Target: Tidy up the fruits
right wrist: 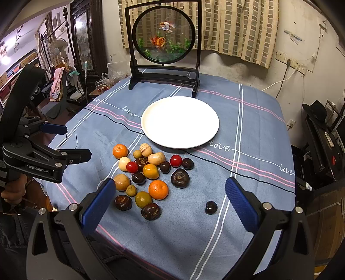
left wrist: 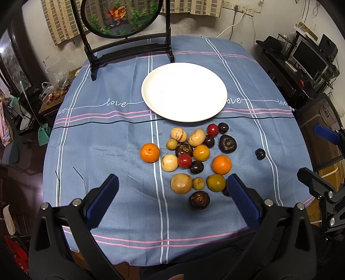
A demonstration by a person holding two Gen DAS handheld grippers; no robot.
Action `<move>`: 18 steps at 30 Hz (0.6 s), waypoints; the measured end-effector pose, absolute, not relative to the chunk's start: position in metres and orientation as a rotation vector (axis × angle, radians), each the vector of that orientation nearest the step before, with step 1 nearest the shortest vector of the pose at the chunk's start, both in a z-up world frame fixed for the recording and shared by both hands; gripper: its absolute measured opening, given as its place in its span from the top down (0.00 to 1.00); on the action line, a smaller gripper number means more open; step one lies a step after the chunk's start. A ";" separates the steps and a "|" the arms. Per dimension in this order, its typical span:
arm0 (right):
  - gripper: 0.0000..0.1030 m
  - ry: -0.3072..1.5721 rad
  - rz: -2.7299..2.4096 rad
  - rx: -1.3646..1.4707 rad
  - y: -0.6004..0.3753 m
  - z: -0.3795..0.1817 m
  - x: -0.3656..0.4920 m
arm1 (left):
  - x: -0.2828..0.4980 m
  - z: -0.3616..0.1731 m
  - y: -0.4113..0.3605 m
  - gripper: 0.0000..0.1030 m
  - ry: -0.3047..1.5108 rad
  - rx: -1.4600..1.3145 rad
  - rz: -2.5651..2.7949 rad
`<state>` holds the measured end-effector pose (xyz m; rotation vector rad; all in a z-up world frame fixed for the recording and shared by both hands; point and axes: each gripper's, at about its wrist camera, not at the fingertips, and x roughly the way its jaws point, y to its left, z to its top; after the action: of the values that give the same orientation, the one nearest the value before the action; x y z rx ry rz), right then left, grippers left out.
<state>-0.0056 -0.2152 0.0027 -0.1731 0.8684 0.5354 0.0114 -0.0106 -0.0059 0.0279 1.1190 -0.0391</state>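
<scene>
Right wrist view: our right gripper [right wrist: 170, 195], jaws wide and empty like the left gripper's [left wrist: 172, 187], found the stray dark fruit [right wrist: 210, 207] nearest, at two o'clock.

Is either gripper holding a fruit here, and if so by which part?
Nothing is held. The left gripper and right gripper are both open above the tablecloth, and the plate has nothing on it.

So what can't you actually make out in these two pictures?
- A dark fruit: left wrist view, mostly behind the left gripper's right pad.
- Fishbowl screen: left wrist view, top cut off by the edge.
- Bagged items past the table: right wrist view, too small to identify.
- White plate: glare hides any surface detail.
</scene>
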 end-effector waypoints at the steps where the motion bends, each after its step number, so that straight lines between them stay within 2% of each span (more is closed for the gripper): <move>1: 0.01 0.869 0.531 -0.172 -0.215 0.003 -0.005 | 0.012 -0.006 -0.011 0.02 1.120 0.029 -0.041; 12: 0.01 0.879 0.509 -0.155 -0.216 0.000 -0.002 | 0.019 -0.009 -0.011 0.02 1.131 0.026 -0.061; 18: 0.01 0.928 0.494 -0.121 -0.229 -0.021 0.012 | 0.028 -0.028 0.017 0.02 1.112 0.008 0.010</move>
<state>0.0124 -0.2288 -0.0205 -0.1205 0.9276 0.4941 0.0277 0.0174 -0.0281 0.0077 1.1119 0.0095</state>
